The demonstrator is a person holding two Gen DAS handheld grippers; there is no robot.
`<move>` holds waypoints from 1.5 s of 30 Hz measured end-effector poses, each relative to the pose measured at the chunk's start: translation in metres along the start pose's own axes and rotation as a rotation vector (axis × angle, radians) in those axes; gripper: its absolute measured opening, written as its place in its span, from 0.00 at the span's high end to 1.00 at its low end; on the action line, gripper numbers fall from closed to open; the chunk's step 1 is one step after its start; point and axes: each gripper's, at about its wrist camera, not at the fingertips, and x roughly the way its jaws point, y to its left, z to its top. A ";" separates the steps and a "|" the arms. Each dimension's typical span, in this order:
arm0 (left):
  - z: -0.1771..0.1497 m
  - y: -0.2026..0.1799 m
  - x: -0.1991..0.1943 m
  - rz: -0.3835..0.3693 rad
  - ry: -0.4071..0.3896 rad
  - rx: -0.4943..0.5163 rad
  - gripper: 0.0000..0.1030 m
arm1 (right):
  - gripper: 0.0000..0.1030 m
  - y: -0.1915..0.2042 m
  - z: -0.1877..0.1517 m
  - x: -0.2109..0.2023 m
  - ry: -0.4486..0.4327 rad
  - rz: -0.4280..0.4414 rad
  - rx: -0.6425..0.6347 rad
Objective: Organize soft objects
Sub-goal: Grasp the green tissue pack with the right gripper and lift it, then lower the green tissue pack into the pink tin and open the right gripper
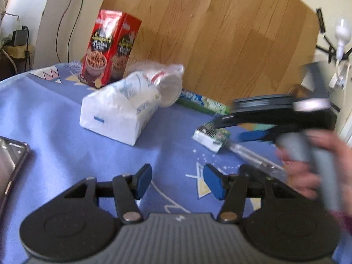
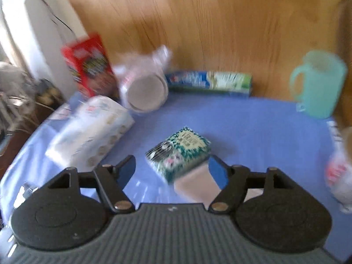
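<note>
A small green-patterned tissue pack lies on the blue tablecloth, just ahead of my open right gripper, between its fingers' line but not held. It also shows in the left wrist view, with the right gripper above it. A large white soft pack lies at the left; it shows in the right wrist view too. My left gripper is open and empty over bare cloth.
A red cereal box, a bagged stack of cups and a green-blue roll box stand along the wooden back wall. A teal mug is at the right. A phone lies at the left edge.
</note>
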 end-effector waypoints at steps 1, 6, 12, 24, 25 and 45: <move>0.001 0.002 -0.004 -0.006 -0.007 -0.007 0.48 | 0.27 0.001 0.005 0.017 0.033 -0.013 0.026; 0.005 0.015 -0.021 -0.008 -0.038 -0.027 0.48 | 0.46 0.023 -0.003 0.032 0.052 0.012 -0.070; 0.013 0.037 -0.039 -0.037 -0.040 -0.098 0.48 | 0.46 0.045 -0.075 -0.038 0.093 0.206 -0.297; -0.004 -0.012 0.003 -0.198 0.251 -0.073 0.53 | 0.20 0.044 -0.170 -0.110 -0.054 0.173 -0.407; -0.008 -0.015 0.007 -0.193 0.264 -0.070 0.56 | 0.32 0.047 -0.174 -0.110 -0.083 0.150 -0.437; -0.007 -0.342 0.038 -0.675 0.268 0.408 0.56 | 0.40 -0.148 -0.201 -0.302 -0.532 -0.395 -0.037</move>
